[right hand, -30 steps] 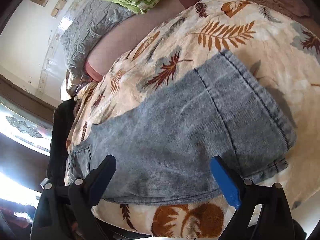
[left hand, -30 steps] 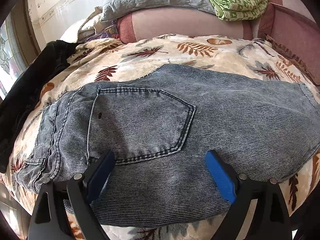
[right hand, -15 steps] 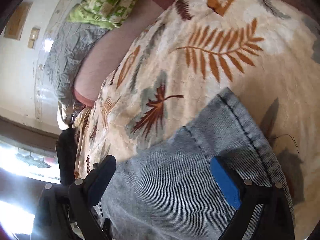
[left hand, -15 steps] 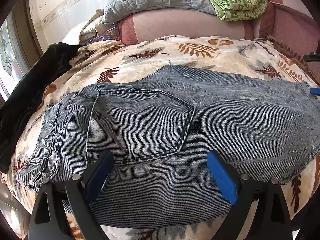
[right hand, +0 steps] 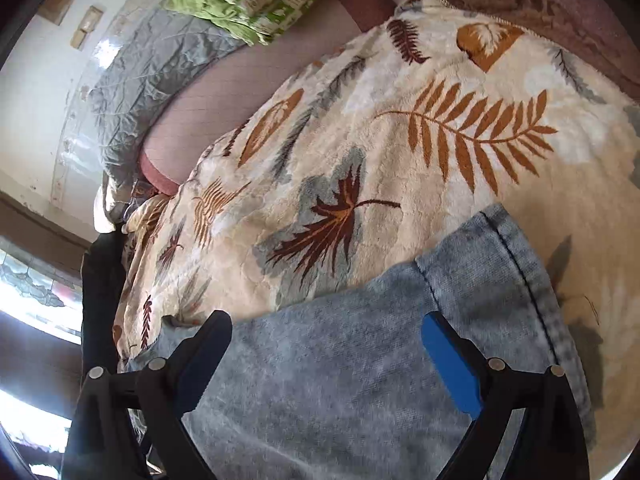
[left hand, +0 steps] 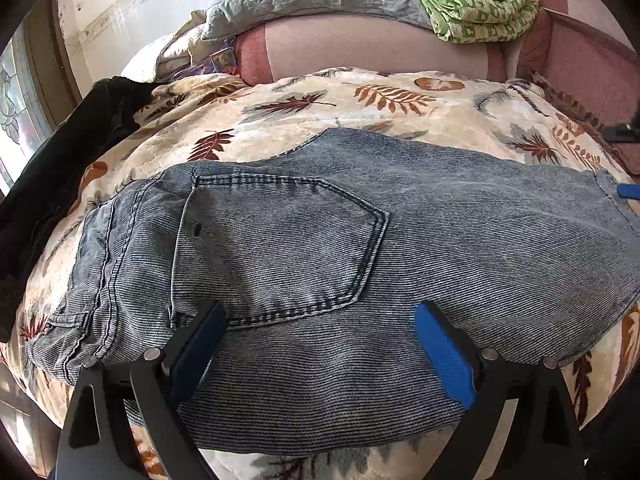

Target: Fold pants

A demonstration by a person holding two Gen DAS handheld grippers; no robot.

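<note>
- The faded blue denim pants [left hand: 320,248] lie flat, already folded leg over leg, on a cream fleece blanket printed with brown leaves [left hand: 360,112].
- The left gripper [left hand: 320,328] hovers over the back pocket [left hand: 280,240], jaws spread wide, empty.
- The right gripper [right hand: 328,340] hangs over the hem end [right hand: 500,280], jaws likewise wide apart.

A leaf-print blanket [left hand: 400,120] covers a pink sofa [left hand: 360,48] below a white wall [right hand: 32,80], beside a bright stained-glass window [right hand: 28,292].
</note>
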